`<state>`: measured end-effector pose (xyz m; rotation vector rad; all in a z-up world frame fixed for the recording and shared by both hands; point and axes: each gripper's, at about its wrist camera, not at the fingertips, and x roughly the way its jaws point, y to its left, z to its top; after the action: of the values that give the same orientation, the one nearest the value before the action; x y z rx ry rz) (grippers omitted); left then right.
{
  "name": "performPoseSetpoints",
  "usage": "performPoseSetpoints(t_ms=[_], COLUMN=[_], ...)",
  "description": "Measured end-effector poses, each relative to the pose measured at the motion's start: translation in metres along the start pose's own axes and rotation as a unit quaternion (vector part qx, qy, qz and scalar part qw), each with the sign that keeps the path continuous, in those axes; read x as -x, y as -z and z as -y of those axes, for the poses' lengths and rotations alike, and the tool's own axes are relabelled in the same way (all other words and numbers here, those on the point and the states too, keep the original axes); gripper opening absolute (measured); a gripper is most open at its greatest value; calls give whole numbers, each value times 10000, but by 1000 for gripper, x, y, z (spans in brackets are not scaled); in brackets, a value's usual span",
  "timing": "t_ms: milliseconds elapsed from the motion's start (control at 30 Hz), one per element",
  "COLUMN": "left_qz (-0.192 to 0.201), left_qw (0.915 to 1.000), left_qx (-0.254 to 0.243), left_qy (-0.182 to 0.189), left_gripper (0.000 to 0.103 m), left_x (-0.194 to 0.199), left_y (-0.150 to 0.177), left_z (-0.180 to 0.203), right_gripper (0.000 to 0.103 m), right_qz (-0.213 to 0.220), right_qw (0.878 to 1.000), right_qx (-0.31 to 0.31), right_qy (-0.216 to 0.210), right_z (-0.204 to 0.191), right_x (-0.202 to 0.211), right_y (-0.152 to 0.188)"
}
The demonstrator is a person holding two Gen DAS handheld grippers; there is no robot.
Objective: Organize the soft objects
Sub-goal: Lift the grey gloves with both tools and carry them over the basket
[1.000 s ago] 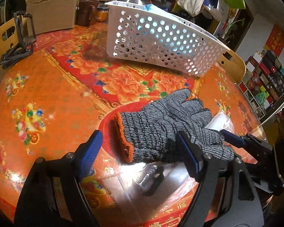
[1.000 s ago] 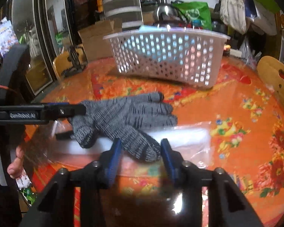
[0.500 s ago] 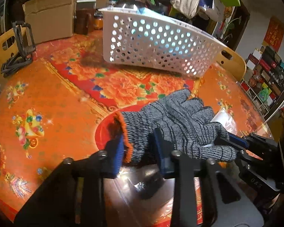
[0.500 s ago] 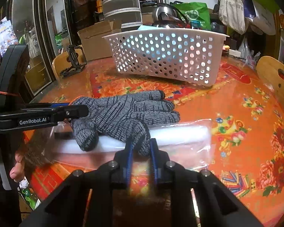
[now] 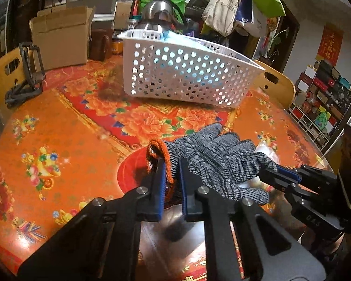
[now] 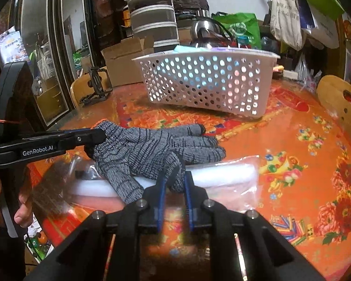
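Left wrist view: a grey knitted glove with dark stitched lines and an orange rolled cuff lies on a glossy orange tabletop printed with flowers. The left gripper has just been closing, and its blue-padded fingers now pinch the orange cuff between them. From the cuff the glove runs long and limp away toward its fingertips, which point up and right toward a white plastic basket with round holes standing farther back on the tabletop.

In the right wrist view the same glove stretches left to right, cuff at the left, fingertips at the right, draped partly over a clear crinkled plastic bag holding something white. The right gripper has its fingers closed on one knitted finger on the near side of the glove. The basket stands beyond the glove, well apart from it.
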<state>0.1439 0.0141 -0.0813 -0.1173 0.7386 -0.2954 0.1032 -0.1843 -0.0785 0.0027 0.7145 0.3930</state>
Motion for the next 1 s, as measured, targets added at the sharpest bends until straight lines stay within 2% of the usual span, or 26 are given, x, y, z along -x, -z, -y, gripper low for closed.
performPoseSetpoints(t_ms=[233,600,800,1000], left_qz=[283,500,684,956], left_qw=[9994,9986,9971,9943], left_qx=[-193,-98,-106,-249], left_qy=[-38,152,310,399], left_gripper=[9,9,9,9], left_x=[21,41,55,75], left_y=[-6,-23,-53,-104], left_z=[12,16,21,34], right_gripper=[13,12,12,12], right_qz=[276,654,784,988], right_qw=[9995,9977,9965,9943], right_qx=[129,196,266,366], right_qy=[-53,-51,-109,-147], right_z=[-7,-2,4,12], right_x=[18,48,60,79], right_y=[-11,-37,-65,-108])
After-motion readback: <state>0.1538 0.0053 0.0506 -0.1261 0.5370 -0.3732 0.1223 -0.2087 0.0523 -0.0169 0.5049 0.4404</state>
